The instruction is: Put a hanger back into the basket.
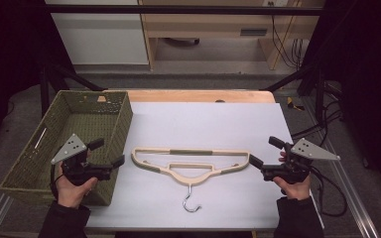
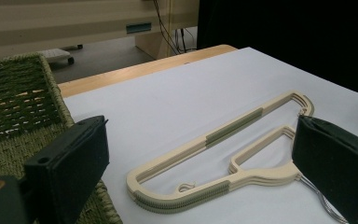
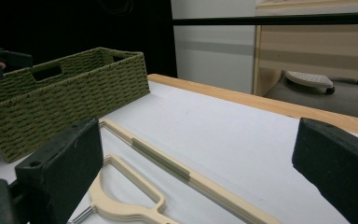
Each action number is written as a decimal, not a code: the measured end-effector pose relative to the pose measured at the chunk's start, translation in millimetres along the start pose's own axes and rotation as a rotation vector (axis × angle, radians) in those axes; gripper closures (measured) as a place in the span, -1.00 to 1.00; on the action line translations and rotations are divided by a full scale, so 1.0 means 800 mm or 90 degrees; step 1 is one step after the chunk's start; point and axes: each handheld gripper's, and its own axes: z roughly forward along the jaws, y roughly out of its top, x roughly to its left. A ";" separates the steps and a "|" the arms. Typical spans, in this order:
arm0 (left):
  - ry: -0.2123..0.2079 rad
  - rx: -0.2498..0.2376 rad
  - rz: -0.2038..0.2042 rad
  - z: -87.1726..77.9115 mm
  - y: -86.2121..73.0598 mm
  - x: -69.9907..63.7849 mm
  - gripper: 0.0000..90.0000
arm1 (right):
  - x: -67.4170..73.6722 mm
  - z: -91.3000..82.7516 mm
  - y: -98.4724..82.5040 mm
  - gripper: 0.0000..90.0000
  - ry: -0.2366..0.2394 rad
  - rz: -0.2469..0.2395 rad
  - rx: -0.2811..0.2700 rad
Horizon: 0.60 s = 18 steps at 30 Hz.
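High view: left gripper and right gripper hang wide open and empty, one just off each end of the hangers, which lie flat beside the basket. Best close squarely on both ends, lifting level so the stack stays together.

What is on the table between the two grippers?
In the high view, cream hangers with a metal hook lie flat between the left gripper and the right gripper.
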 end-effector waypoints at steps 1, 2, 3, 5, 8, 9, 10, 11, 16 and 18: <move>-0.001 -0.003 -0.005 -0.001 0.000 0.000 -0.91 | 0.000 0.000 0.000 -0.95 -0.001 -0.004 0.002; -0.004 -0.005 -0.007 -0.001 0.000 0.000 -0.91 | 0.001 0.000 0.000 -0.95 -0.001 -0.003 0.000; -0.004 -0.005 -0.007 -0.001 0.000 0.000 -0.91 | 0.001 0.000 0.000 -0.95 -0.003 -0.004 0.002; -0.002 -0.005 -0.006 -0.002 -0.001 0.000 -0.90 | 0.003 0.001 -0.001 -0.97 -0.001 -0.003 0.000; -0.001 -0.001 -0.002 -0.002 0.000 -0.001 -0.90 | 0.004 0.006 0.000 -0.97 -0.003 -0.008 0.009; -0.001 -0.001 -0.002 -0.002 0.000 -0.001 -0.91 | 0.004 0.006 0.000 -0.97 -0.003 -0.008 0.009; -0.002 -0.006 -0.006 -0.003 0.001 -0.002 -0.90 | 0.009 0.010 0.001 -0.97 -0.007 -0.009 0.015; -0.002 -0.007 -0.005 -0.004 0.002 -0.003 -0.90 | 0.010 0.012 0.001 -0.97 -0.004 -0.010 0.017; -0.001 -0.005 -0.001 -0.005 0.003 -0.005 -0.90 | 0.024 0.029 0.002 -0.92 0.002 -0.023 0.046; -0.002 -0.004 0.000 -0.004 0.003 -0.006 -0.90 | 0.030 0.037 0.003 -0.90 0.007 -0.026 0.056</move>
